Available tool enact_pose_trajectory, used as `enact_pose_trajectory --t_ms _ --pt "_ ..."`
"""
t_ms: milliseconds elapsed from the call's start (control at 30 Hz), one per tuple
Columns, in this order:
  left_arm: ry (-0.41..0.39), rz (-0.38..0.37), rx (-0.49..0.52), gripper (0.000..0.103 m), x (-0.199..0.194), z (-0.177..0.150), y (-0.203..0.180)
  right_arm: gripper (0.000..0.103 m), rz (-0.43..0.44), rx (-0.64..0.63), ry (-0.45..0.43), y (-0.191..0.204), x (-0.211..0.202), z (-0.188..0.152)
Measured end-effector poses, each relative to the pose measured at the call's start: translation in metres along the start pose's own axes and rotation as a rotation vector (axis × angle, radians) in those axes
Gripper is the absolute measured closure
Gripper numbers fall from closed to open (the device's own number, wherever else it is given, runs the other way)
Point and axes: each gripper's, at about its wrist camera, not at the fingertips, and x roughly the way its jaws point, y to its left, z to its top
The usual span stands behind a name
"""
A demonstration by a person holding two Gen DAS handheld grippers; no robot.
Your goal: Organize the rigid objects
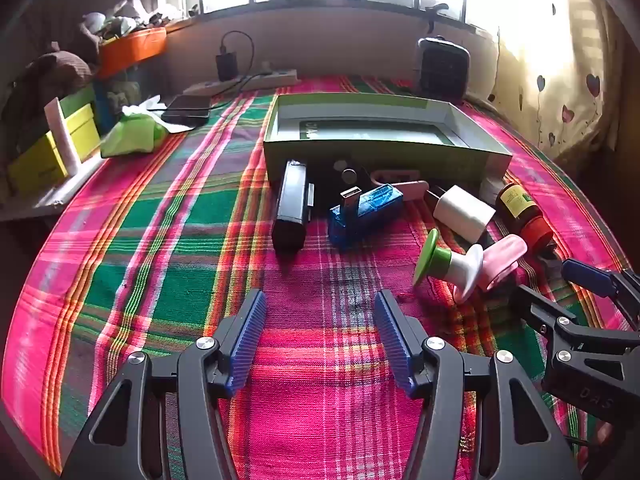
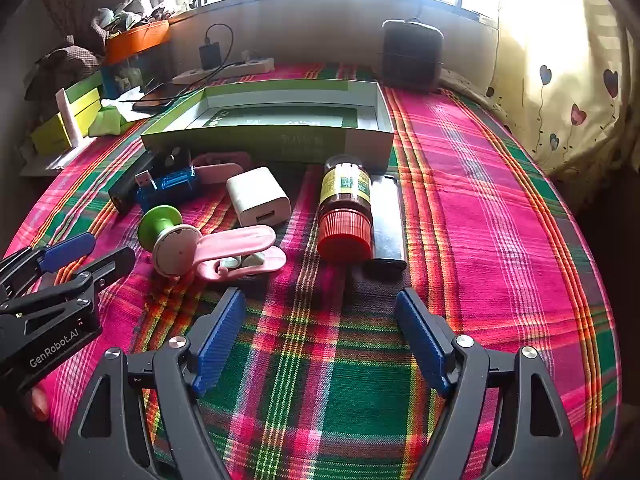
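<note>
Loose items lie in a row on the plaid cloth (image 2: 460,208), just in front of the open green box (image 2: 272,136), which looks empty apart from its printed insert

- Brown bottle (image 2: 345,208) with red cap on its side, cap toward the camera; black lighter (image 2: 387,224) touching it on its right
- White charger block (image 2: 258,196) left of the bottle, USB port facing out
- Pink clip (image 2: 240,254) nearest the right gripper, touching a green-and-white spool (image 2: 170,240)
- Blue USB gadget (image 1: 364,212) and black bar-shaped device (image 1: 292,208) further left, near the box's front wall; a pink flat piece and small round bits behind them, too cluttered to identify

Right gripper (image 2: 320,340): fingers spread wide, nothing between them, low over the cloth and aimed roughly at the bottle and lighter
Left gripper (image 1: 320,340): fingers likewise wide apart and empty, pointing toward the black device and blue gadget

Background: power strip with plugged charger, phone, small black fan, orange tray and yellow-green boxes at the left edge, heart-print curtain on the right

Step, as judged: start of sorting, nothing yet in the box, no item grasped. Next move likely calls for the right gripper to advance and straddle the bottle across its body; it is round and may roll against the lighter, so the fingers should close squarely, then lift over the box's front wall
</note>
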Motion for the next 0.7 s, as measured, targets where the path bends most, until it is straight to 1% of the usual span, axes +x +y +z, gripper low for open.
enact_pose_trajectory --t_ms 233,267,333,600,700 --pt "-0.004 -0.009 0.000 0.045 -0.0004 -0.0024 0.0075 0.025 -0.003 0.015 -0.001 -0.0020 -0.0014 -0.0006" --pt "0.006 0.002 0.023 0.045 0.0005 -0.0001 0.0031 0.025 -0.004 0.013 0.000 -0.0002 -0.0005 0.0003" --pt "0.004 -0.006 0.016 0.045 0.0002 -0.0012 0.0069 0.025 -0.008 0.015 -0.004 0.0009 -0.0011 -0.0004" --pt "-0.006 -0.001 0.026 0.045 0.0022 -0.0040 0.0014 0.025 -0.010 0.016 -0.004 0.0011 -0.0012 -0.0004" --pt "0.001 -0.001 0.024 0.045 0.0022 0.0004 0.0032 0.025 -0.010 0.016 -0.004 0.0010 -0.0011 -0.0004"
